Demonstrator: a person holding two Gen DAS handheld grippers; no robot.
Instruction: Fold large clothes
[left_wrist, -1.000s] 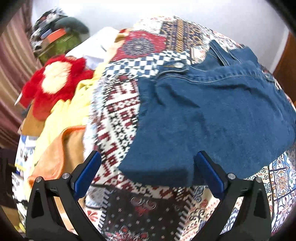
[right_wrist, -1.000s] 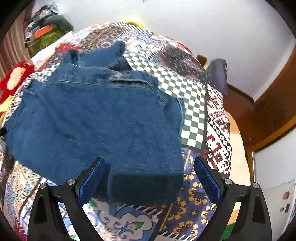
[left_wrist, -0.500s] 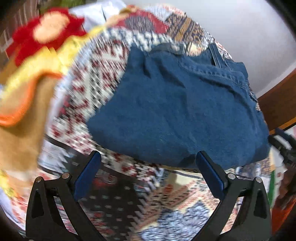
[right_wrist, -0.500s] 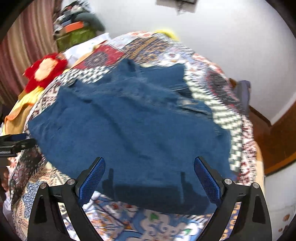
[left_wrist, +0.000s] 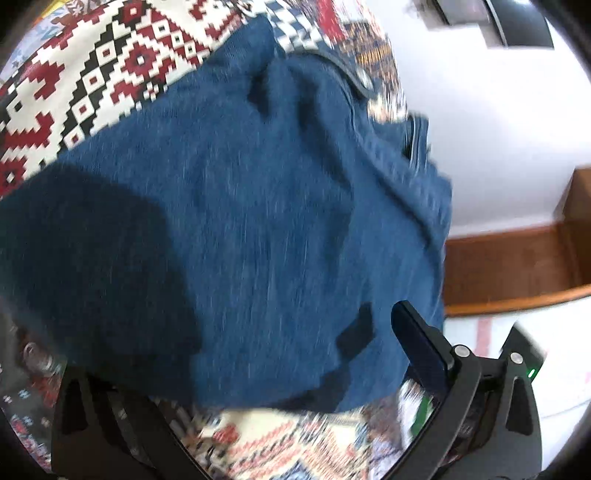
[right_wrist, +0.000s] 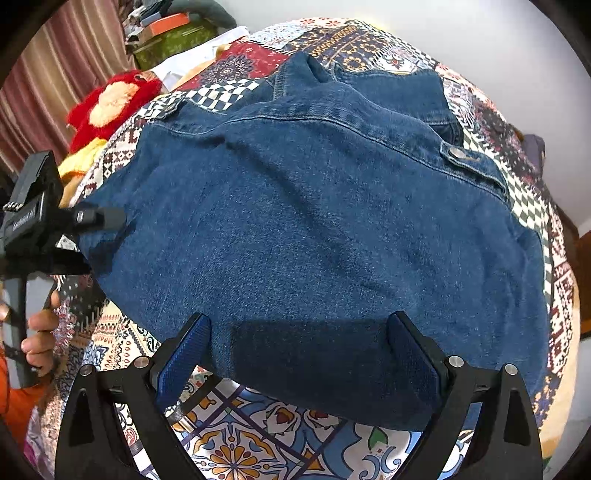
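A folded blue denim jacket (right_wrist: 314, 229) lies on a patchwork bedspread (right_wrist: 258, 435). My right gripper (right_wrist: 299, 354) is open, its blue-padded fingers (right_wrist: 413, 358) spread over the jacket's near edge. My left gripper (left_wrist: 236, 354) is at the jacket's left corner; the denim (left_wrist: 240, 229) covers its left finger and lies between the jaws, which stand wide apart. From the right wrist view the left gripper's tip (right_wrist: 99, 218) touches the jacket's left edge.
A red and cream plush toy (right_wrist: 110, 103) and yellow clothes (right_wrist: 77, 162) lie at the bed's far left. A green box with clutter (right_wrist: 173, 37) stands behind. A wooden floor edge (left_wrist: 517, 266) and white wall are to the right.
The left gripper has swung right and moved in onto the jacket's left corner. The right gripper has moved closer over the near edge. Both stay open.
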